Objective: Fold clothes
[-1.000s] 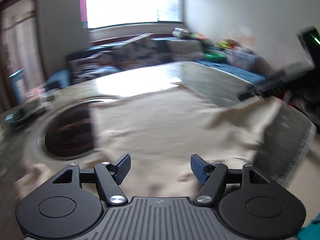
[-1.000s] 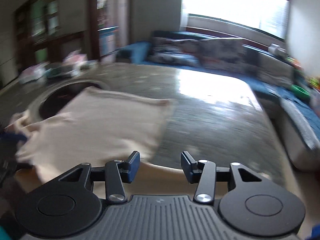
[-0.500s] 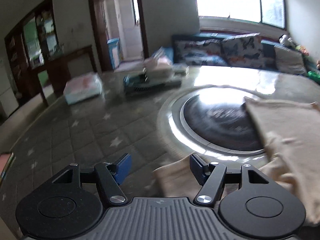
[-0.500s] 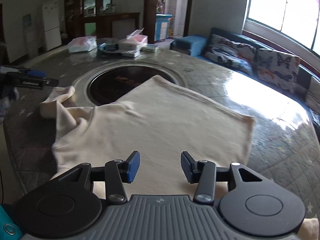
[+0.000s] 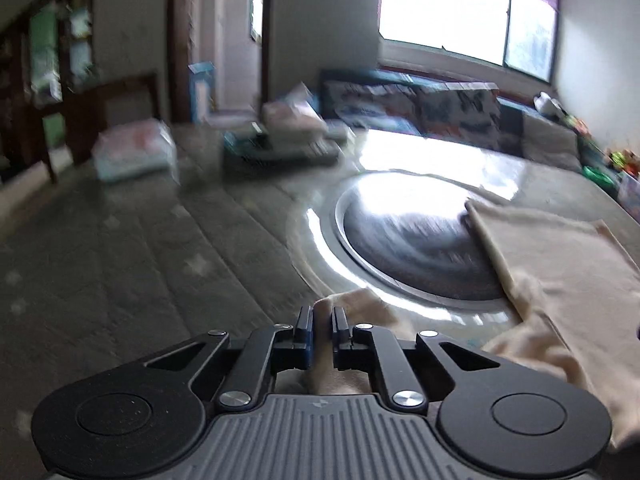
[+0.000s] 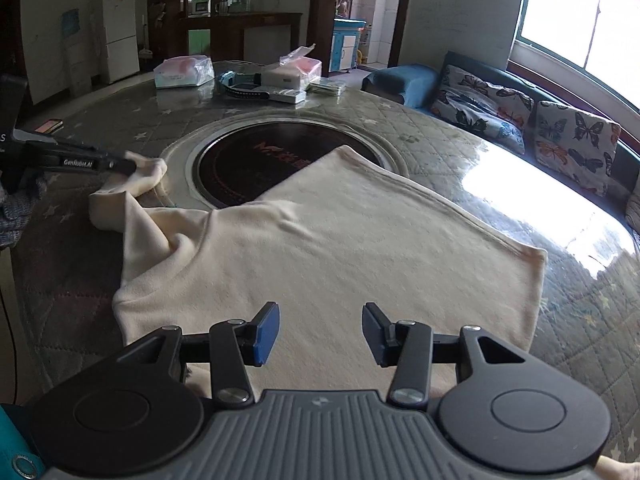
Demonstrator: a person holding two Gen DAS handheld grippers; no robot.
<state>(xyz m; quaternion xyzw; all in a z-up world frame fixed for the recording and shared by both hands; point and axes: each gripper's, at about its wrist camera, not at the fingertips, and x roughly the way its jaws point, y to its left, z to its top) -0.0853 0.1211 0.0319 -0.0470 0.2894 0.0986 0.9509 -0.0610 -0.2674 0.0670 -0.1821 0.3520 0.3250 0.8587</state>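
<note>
Item: cream garment (image 6: 340, 248), soft, light, limp; spread on tabletop (image 6: 500, 152), partly over the round inset at 11 o'clock. Left tongs (image 5: 320, 322) clamped on sleeve end (image 6: 148, 172); right tongs (image 6: 320, 330) held apart, empty. Hems judged best gripped

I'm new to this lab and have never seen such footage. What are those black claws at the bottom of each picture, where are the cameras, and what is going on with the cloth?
No robot is here: a person carries a two-finger gripper in each hand, and a wide-angle camera on each one looks forward along its fingers. One picture comes from the left hand's tool, the other from the right's.

On the round table lies a cream garment, partly covering the dark round inset at the table's middle. Packets and boxes sit at the far edge.

The left gripper is shut on the garment's sleeve; the right view shows it from the side, pinching that sleeve. The right gripper hangs open over the garment, holding nothing.
</note>
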